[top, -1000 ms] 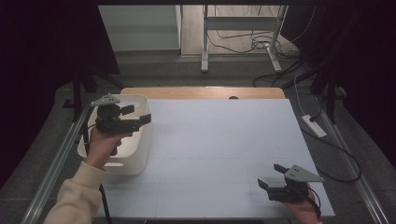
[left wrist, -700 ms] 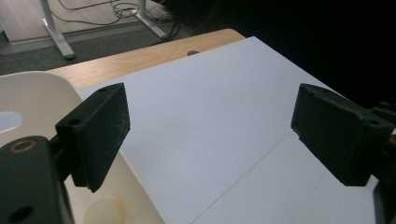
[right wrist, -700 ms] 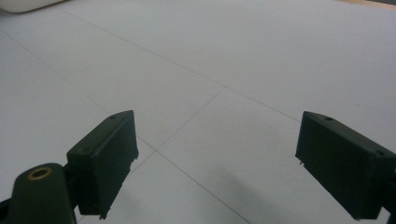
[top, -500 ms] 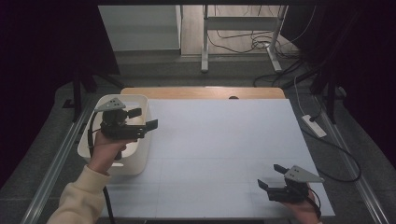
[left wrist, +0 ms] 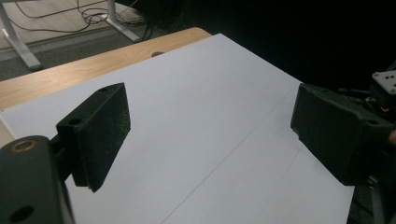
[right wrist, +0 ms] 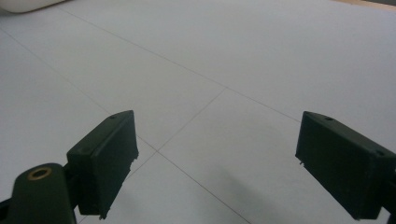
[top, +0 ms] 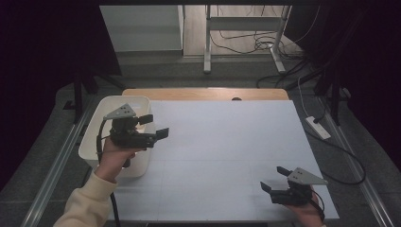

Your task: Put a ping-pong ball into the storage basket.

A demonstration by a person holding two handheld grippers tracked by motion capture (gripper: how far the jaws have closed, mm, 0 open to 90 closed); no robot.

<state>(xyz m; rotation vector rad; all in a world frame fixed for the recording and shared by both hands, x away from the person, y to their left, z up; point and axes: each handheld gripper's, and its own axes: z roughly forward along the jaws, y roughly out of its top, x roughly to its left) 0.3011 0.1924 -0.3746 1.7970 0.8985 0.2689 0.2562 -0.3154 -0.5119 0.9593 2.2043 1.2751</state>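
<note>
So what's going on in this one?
A person holds a pair of tongs in each hand at a table covered by a white sheet. The left tongs are open and empty, held above the right edge of a white bin at the table's left side, jaws pointing out over the sheet. The right tongs, also open and empty, sit low at the near right corner. Nothing is gripped.

matt white sheet [top: 222, 151] covers the table, smooth with faint thin lines. bare wood edge [top: 203, 93] at the far side. white bin [top: 97, 137] looks smooth plastic. left gripper [top: 153, 126] pads are grainy matt black.
</note>
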